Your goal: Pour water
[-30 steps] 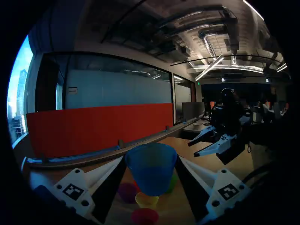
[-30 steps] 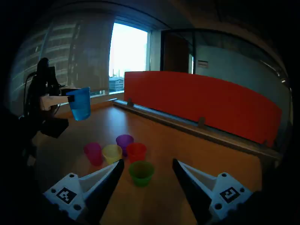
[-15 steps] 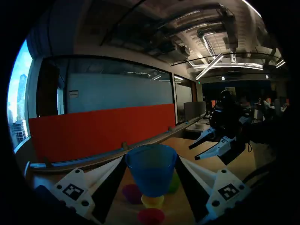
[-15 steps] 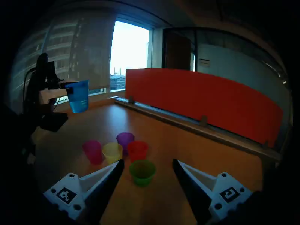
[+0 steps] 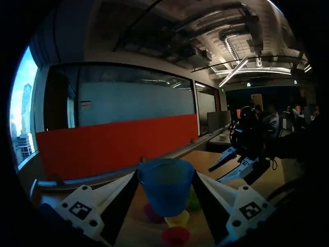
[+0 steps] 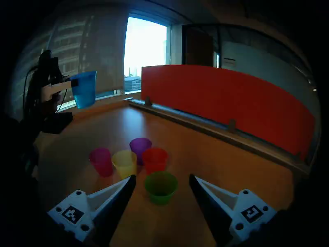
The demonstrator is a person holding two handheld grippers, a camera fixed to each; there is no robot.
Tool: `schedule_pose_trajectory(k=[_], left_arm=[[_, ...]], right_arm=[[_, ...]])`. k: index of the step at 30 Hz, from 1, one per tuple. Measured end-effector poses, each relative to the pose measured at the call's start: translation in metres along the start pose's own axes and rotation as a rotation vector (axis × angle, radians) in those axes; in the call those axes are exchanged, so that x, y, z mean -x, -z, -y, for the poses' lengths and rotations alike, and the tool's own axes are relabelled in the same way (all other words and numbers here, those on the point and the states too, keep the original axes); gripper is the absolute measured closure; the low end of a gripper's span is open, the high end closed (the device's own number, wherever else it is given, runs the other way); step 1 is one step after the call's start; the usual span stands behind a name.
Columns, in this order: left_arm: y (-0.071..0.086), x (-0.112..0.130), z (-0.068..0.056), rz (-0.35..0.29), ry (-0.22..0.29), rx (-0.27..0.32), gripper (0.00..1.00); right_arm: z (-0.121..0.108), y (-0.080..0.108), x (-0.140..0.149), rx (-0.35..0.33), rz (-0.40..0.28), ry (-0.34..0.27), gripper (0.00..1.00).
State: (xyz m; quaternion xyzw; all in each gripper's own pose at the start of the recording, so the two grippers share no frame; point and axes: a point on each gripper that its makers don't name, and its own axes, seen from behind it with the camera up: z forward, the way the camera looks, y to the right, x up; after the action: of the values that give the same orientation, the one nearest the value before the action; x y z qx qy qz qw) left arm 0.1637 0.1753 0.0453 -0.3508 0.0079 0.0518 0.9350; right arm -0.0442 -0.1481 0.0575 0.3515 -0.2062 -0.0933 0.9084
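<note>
A wooden table (image 6: pixel 214 156) is carrying small cups. A magenta cup (image 6: pixel 100 161), yellow cup (image 6: pixel 124 163), purple cup (image 6: pixel 140 146) and red cup (image 6: pixel 155 159) are standing clustered, a green cup (image 6: pixel 161 187) just beside them.

Table (image 6: pixel 230 177): wood-grain top, smooth, with a low satin sheen. Above the table, the blue cup (image 5: pixel 165 187): translucent plastic, smooth wall, slight gloss at the rim. On the table, pink cup (image 6: pixel 100 160), yellow cup (image 6: pixel 124 162), purple cup (image 6: pixel 140 146), red cup (image 6: pixel 154 158) and green cup (image 6: pixel 160 187): smooth translucent plastic. The right gripper (image 6: pixel 161 178) has fingers (image 6: pixel 111 197) of matt white plastic with black inner faces. Red partition (image 6: pixel 246 107) along the table's far edge: matt, even.
</note>
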Motion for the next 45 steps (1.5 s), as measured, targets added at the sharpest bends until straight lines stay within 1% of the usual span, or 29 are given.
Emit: schedule_pose_trajectory(k=[12,21,32,45], left_arm=[[0.008,0.005,0.018,0.005,-0.001,-0.039,0.11],[0.013,0.007,0.022,0.011,-0.007,-0.049,0.11],[0.013,0.013,0.024,0.021,-0.007,-0.055,0.11],[0.014,0.016,0.028,0.029,-0.007,-0.064,0.11]], right_arm=[[0.004,-0.032,0.021,-0.020,0.042,-0.001,0.00],[0.006,-0.045,0.041,-0.033,0.082,-0.009,0.00],[0.005,-0.055,0.054,-0.030,0.107,-0.012,0.00],[0.001,-0.077,0.065,-0.025,0.139,-0.001,0.00]])
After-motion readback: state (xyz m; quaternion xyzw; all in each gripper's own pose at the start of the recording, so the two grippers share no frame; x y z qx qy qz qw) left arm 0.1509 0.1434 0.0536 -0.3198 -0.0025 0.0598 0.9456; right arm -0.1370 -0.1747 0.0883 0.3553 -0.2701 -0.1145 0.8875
